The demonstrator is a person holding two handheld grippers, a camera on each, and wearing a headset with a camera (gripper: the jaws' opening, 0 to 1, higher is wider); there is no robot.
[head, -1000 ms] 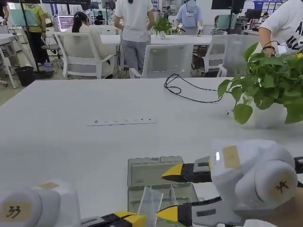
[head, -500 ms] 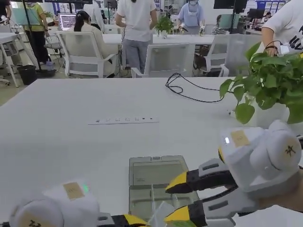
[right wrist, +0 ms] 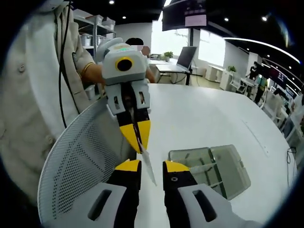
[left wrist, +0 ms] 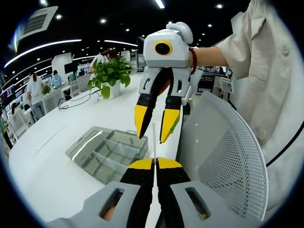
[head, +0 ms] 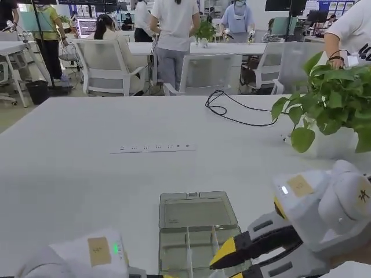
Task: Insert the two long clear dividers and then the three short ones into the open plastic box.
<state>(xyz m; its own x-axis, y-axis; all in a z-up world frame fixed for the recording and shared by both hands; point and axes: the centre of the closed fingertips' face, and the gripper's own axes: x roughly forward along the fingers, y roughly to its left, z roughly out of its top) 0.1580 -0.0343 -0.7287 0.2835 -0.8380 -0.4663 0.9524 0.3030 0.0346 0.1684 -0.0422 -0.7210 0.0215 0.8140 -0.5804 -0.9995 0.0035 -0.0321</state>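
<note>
Clear plastic, seen edge-on: a divider (left wrist: 153, 137) is clamped in the left gripper (left wrist: 154, 161), whose jaws are pressed together on it, just off the side of the open plastic box (head: 197, 200) nearest the person. That box lies on the white tabletop (head: 87, 174), lid flat, with seated dividers (head: 189, 249) inside. At the box's near right corner, the right gripper (right wrist: 152, 164) has its jaws apart, flanking the held divider's free end.

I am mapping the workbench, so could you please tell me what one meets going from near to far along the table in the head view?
Open plastic box → white strip → black cable → white chairs past the table's far edge.
</note>
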